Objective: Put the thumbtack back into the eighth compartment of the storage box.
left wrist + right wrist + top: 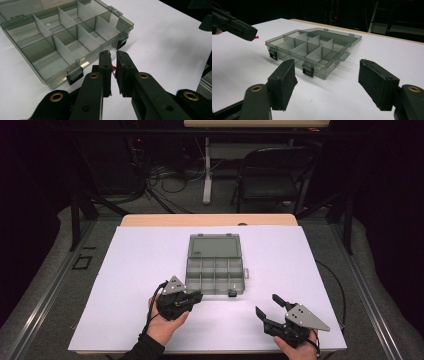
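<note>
White sheeting covers my counter, with dark floor and a folding chair beyond. Nearest me, at five o'clock, my right hand-held gripper hovers with jaws spread wide and nothing between them. At seven o'clock, my left hand-held gripper has its jaws nearly closed on a small red item, too small for me to identify. Just past it, at counter centre, sits the organiser box, its lid laid flat open toward twelve o'clock, and the divided compartments look empty. I judge the clear plastic light, stiff and rather slippery, so it may slide if nudged. Best hold would be the front wall between the two black latches. Nothing blocks the way; the thin dividers leave tight room for the jaws.
</note>
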`<move>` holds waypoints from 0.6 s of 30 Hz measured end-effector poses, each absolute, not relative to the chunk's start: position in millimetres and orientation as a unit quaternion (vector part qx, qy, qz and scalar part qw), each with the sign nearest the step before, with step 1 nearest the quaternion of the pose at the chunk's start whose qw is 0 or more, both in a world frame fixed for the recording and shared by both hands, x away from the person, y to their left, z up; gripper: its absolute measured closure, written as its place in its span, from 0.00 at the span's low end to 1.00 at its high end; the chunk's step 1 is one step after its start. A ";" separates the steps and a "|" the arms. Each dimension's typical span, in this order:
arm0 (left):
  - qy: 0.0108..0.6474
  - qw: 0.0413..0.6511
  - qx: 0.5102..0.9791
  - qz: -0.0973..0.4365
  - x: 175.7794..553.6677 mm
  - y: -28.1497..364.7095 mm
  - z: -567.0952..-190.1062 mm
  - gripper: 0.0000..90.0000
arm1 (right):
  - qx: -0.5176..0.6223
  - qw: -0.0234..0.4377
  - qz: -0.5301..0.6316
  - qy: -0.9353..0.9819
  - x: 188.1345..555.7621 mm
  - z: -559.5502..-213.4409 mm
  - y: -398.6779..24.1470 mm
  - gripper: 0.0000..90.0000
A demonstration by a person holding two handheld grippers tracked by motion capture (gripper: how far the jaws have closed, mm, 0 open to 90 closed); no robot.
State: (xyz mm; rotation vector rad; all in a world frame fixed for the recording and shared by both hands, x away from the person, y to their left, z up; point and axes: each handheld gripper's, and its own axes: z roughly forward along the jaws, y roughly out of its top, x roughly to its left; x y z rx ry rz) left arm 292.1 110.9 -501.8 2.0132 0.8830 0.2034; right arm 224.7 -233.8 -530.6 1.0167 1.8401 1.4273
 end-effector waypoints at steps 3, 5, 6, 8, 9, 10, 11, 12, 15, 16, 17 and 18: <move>0.353 0.450 0.816 0.082 295.5 107.3 -497.2 0.92 | 0.383 0.295 0.537 0.691 224.7 -530.7 -233.7 0.33; 0.351 0.451 0.816 0.082 297.9 104.8 -494.5 0.92 | 0.383 0.295 0.537 0.692 224.8 -530.8 -233.7 0.33; 0.350 0.453 0.816 0.083 299.2 103.5 -493.1 0.92 | 0.383 0.295 0.537 0.691 224.9 -530.8 -233.6 0.33; 0.349 0.454 0.815 0.081 300.6 102.2 -491.4 0.92 | 0.383 0.295 0.537 0.691 224.8 -530.8 -233.6 0.33; 0.348 0.456 0.815 0.081 303.6 99.3 -487.5 0.92 | 0.383 0.295 0.537 0.691 224.8 -530.7 -233.6 0.33; 0.345 0.458 0.815 0.082 305.4 97.9 -485.5 0.92 | 0.383 0.296 0.536 0.692 224.7 -530.7 -233.7 0.33; 0.346 0.460 0.814 0.081 306.7 95.8 -483.8 0.92 | 0.383 0.295 0.537 0.691 224.8 -530.8 -233.7 0.33; 0.343 0.459 0.816 0.081 308.5 94.4 -481.7 0.92 | 0.383 0.294 0.537 0.691 224.8 -530.8 -233.6 0.33; 0.341 0.462 0.815 0.081 311.6 90.1 -478.7 0.92 | 0.384 0.295 0.537 0.691 224.9 -530.8 -233.8 0.33; 0.341 0.463 0.814 0.079 312.9 87.7 -477.3 0.92 | 0.384 0.295 0.537 0.691 224.9 -530.8 -233.8 0.33; 0.338 0.464 0.815 0.080 314.4 85.3 -476.2 0.92 | 0.384 0.294 0.537 0.691 224.9 -530.8 -233.8 0.33; 0.338 0.464 0.815 0.080 315.6 81.9 -474.8 0.92 | 0.384 0.295 0.537 0.691 224.9 -530.8 -233.8 0.33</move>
